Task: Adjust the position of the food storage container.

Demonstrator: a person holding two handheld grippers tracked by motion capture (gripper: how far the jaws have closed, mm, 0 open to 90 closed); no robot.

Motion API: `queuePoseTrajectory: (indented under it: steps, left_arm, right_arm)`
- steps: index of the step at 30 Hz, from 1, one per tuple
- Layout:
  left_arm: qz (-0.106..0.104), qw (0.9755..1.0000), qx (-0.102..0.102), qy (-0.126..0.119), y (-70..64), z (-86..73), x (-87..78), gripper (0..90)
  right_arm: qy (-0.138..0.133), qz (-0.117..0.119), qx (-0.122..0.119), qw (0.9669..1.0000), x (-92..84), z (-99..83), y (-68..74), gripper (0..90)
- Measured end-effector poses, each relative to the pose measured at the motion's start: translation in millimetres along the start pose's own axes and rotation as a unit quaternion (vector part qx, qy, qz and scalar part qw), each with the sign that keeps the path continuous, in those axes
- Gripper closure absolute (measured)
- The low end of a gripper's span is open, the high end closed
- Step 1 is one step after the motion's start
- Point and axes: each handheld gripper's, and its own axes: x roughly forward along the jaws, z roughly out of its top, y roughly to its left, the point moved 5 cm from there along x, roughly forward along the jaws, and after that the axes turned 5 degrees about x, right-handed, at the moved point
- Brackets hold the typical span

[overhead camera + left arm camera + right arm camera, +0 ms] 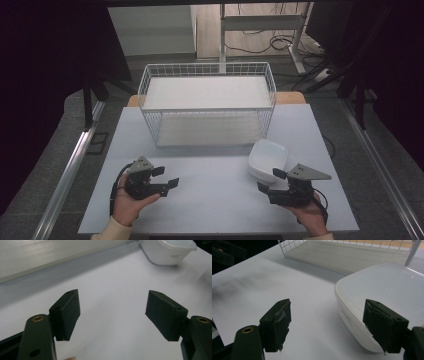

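Observation:
A white lidded plastic container [268, 159] sits on the white table [215, 200], right of centre, just in front of a white wire basket [207, 102]. My right gripper [271, 180] stands open at the container's near edge; in the right gripper view one jaw overlaps the container's [384, 302] near wall, the other is over bare table. My left gripper [166, 176] is open over the table at the front left, nothing between its jaws. The left gripper view has the container [170, 250] far off at the top right.
The wire basket with a pale board inside takes the back half of the table. Metal rails [65, 180] run along both sides of the table. A desk frame and cables [280, 40] lie on the floor beyond.

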Motion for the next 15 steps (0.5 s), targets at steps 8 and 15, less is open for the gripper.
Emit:
queuePoseTrajectory:
  steps: [8, 15]
  left_arm:
    - [-0.002, 0.9999, 0.010, -0.009, -9.0, 1.9, -9.0, 26.6]
    - [-0.007, 0.9999, 0.005, -0.006, -6.7, -1.1, -11.2, 26.1]
  right_arm:
    - [0.003, 0.002, -0.010, 0.9999, 0.8, 3.2, 6.1, 23.6]
    - [0.008, 0.002, -0.011, 0.9999, 1.4, 5.8, 7.3, 24.2]
